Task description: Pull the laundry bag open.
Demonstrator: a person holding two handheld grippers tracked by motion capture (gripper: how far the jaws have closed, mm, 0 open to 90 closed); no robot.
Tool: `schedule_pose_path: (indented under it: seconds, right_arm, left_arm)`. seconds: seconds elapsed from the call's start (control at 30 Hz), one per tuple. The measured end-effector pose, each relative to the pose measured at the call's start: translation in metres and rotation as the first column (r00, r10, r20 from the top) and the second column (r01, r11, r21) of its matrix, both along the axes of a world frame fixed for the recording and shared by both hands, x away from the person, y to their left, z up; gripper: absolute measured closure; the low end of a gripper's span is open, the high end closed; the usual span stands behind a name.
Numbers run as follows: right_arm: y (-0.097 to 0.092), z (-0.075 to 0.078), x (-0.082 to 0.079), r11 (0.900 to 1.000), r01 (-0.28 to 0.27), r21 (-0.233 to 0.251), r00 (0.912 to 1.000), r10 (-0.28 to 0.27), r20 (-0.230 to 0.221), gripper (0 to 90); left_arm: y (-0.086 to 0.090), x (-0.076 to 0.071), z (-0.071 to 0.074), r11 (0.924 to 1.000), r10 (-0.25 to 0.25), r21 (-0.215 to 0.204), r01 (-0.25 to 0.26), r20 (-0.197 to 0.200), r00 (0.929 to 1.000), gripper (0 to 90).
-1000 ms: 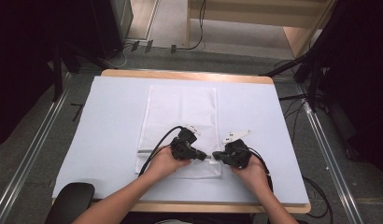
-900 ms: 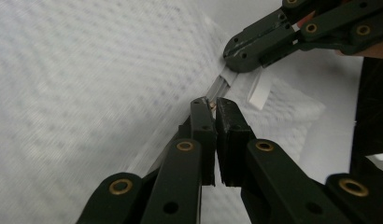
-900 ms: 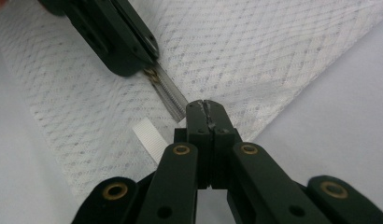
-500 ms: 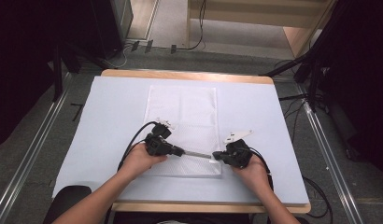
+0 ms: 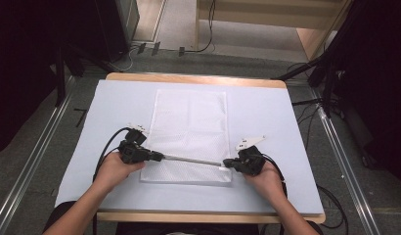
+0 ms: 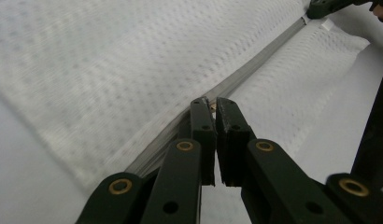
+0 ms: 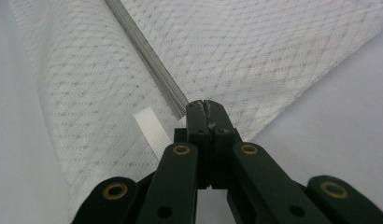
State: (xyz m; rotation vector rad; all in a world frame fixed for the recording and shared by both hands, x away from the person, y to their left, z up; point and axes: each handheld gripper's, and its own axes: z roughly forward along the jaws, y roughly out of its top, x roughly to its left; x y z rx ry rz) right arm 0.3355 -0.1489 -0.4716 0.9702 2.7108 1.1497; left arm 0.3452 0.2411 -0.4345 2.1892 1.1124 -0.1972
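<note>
Surface: pale blue sheet over a wood-edged top, dark floor and cables beyond; 1 white mesh zip bag lies flat at centre, its grey zipper running 9-to-3 o'clock near the 6 o'clock end. Left claw, at 8 o'clock, is closed on what looks like the zipper pull at the bag's left edge; right claw, at 4 o'clock, is clamped shut on the zipper's end beside a white tab. Step judged: zipper run along nearly its full length; next calls for finishing the last stretch against the right anchor, then letting go.
</note>
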Motion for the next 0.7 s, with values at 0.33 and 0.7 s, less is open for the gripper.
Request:
schedule_pose_path:
  seconds: [0.33,0.7]
  right_arm:
    - [-0.001,0.000,0.001,0.9999,-0.008,0.009,0.9999,0.008,-0.009,90.0]
    - [-0.001,0.000,0.005,0.9996,-0.025,0.011,0.9994,0.026,-0.022,90.0]
  left_arm:
    - [0.039,-0.009,-0.003,0.9974,0.067,0.028,-0.067,-0.010,0.9977,88.0]
    - [0.060,-0.017,-0.007,0.9947,0.102,-0.015,-0.102,-0.001,0.9948,87.0]
